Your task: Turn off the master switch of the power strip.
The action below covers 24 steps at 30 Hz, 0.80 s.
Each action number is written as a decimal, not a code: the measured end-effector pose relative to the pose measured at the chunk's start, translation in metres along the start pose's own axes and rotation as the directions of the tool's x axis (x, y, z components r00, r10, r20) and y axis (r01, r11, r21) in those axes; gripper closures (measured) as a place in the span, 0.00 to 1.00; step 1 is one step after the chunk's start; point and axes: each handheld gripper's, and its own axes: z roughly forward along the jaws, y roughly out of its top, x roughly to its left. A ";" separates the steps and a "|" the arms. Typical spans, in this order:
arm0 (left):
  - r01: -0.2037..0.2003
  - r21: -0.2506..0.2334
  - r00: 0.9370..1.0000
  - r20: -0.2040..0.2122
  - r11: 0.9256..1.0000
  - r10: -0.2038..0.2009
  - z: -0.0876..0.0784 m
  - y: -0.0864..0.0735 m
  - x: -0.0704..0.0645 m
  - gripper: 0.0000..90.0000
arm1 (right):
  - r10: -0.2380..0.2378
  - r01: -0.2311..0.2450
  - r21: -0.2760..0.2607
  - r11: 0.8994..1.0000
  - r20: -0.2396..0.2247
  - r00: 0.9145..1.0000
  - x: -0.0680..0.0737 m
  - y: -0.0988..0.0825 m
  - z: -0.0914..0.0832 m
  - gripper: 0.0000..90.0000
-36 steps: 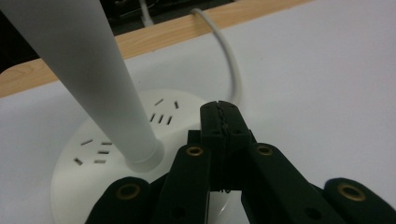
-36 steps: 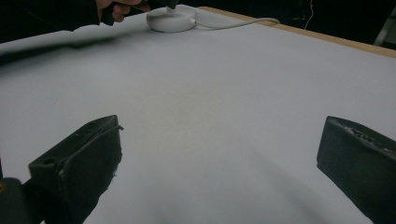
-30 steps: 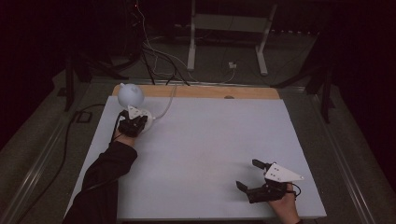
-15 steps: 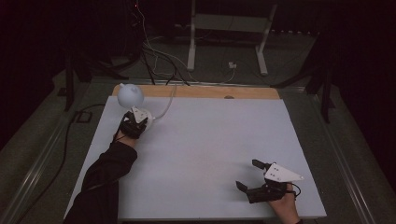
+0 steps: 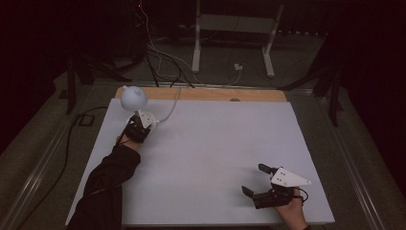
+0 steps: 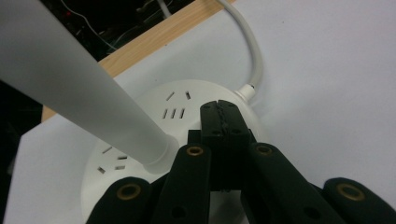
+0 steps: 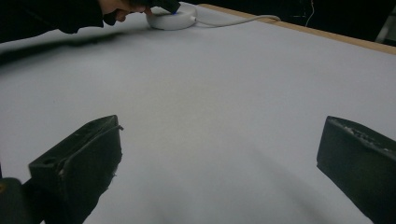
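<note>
The left gripper [image 6: 223,114] is pressing down with its jaws fully closed, empty, tips together on the round white base [image 6: 140,154] of a desk lamp [image 5: 133,97] standing at the far left corner of the table [image 5: 230,143], just beside the wooden edge [image 5: 206,94]. It looks like a button press, so the tips should be staying square on the base and pushing straight down, not sliding toward the sockets or nudging the slanted lamp stem [image 6: 70,84]. The white cord [image 6: 250,51] is trailing away toward the far edge. The right gripper [image 5: 261,184] is resting wide open and empty, well apart at the near right.
</note>
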 end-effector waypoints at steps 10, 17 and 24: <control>-0.031 0.017 1.000 0.006 0.999 0.030 0.000 0.002 0.000 1.00 | -0.001 0.001 0.001 1.000 -0.001 1.000 0.000 0.000 0.001 0.00; -0.048 0.047 0.999 0.011 0.998 0.047 0.001 0.006 0.000 1.00 | -0.002 0.002 0.001 1.000 -0.001 1.000 0.000 0.000 0.001 0.00; -0.067 0.061 0.997 0.029 0.996 0.066 0.003 0.011 -0.003 1.00 | 0.000 0.000 0.000 1.000 0.000 1.000 0.000 0.000 0.000 0.00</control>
